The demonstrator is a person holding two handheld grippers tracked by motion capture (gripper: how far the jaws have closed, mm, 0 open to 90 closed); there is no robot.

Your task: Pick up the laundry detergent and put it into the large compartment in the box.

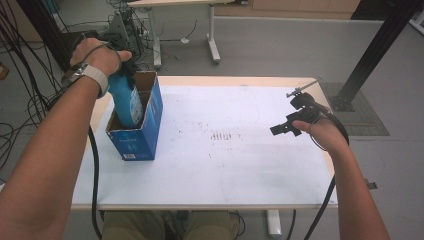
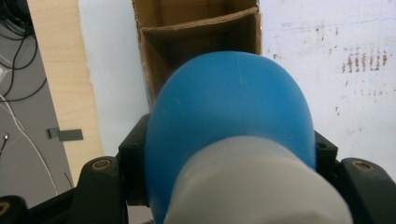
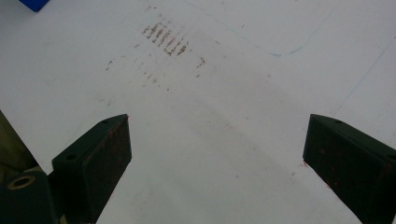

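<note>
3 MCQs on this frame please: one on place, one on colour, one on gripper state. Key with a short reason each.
1. Where is the bottle?
A. flat on the white mat
B. lowered into the box
C. on the floor
2. What colour is the bottle's body?
A. red
B. green
C. blue
3. How do the right gripper fingers stand?
A. wide apart over bare mat
B. clamped on the box
C. clamped on the bottle

Key: B, its base sits inside the box opening; C, blue in the high and left gripper views; A, nothing lies between them.
</note>
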